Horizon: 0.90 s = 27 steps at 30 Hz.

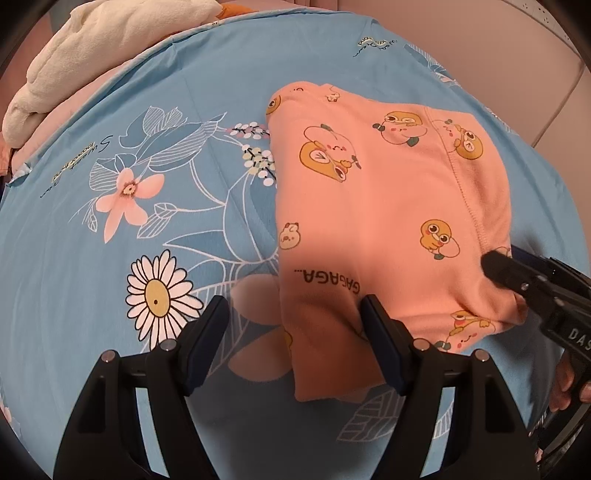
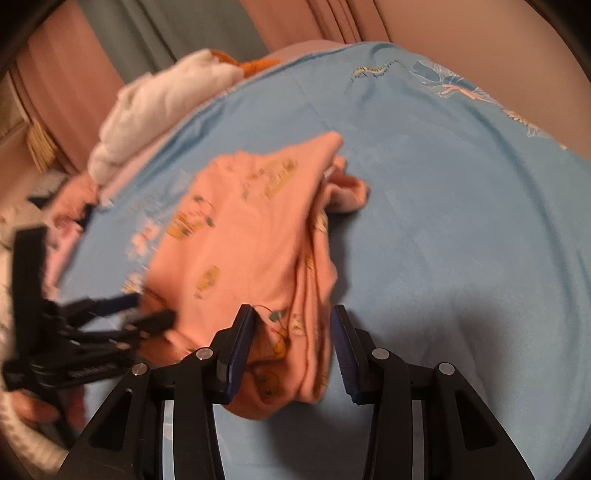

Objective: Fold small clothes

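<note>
A small salmon-pink garment (image 1: 384, 206) with yellow cartoon prints lies partly folded on the blue floral sheet (image 1: 147, 184). My left gripper (image 1: 295, 317) is open, its jaws straddling the garment's near left corner. My right gripper (image 2: 291, 332) is open too, with the garment's near edge (image 2: 258, 258) lying between its fingers. In the left wrist view the right gripper (image 1: 517, 280) touches the garment's right edge. In the right wrist view, which is blurred, the left gripper (image 2: 147, 317) is at the garment's left edge.
A cream fleece blanket (image 1: 92, 55) lies bunched at the far left edge of the bed; it also shows in the right wrist view (image 2: 159, 107). Pink bedding (image 2: 70, 206) lies beside it. Pink curtains (image 2: 351, 22) hang behind the bed.
</note>
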Tool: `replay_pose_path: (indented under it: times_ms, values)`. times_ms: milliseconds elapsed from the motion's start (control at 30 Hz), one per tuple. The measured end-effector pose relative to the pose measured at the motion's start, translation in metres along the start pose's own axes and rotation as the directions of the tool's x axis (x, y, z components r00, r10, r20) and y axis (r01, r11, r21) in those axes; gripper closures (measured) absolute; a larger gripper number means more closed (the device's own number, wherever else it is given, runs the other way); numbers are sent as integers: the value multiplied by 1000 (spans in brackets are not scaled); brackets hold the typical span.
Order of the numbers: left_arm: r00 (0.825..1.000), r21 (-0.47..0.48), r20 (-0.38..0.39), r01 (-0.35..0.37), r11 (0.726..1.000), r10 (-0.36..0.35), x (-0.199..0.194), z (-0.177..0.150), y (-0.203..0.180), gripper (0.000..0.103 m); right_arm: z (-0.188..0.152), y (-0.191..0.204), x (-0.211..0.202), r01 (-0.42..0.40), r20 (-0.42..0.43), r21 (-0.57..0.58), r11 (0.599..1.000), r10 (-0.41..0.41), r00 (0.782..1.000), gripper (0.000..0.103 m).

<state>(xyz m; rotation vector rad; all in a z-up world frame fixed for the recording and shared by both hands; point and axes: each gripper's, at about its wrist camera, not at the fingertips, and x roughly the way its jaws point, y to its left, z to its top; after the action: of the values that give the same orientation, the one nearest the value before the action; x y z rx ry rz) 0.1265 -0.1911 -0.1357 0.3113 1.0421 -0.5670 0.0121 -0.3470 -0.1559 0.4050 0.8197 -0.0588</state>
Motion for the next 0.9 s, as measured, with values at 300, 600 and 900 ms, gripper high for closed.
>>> replay_pose_path:
  times_ms: [300,600,900]
  values:
    - [1000,-14,3,-16,1000,16,-7,-7,2,22,-3,4,-7,32,-6,-19,999,-32,999,61]
    - [999,-32,-13,-31,999,31,-15,-19,4,20,-11,7,-18,45,-5,-22,999,-45,999,61]
    - [999,-50,22,-40,998,42,-42,-28,6,20,-15,22,-41,8,40,-49,999,-7,999,43]
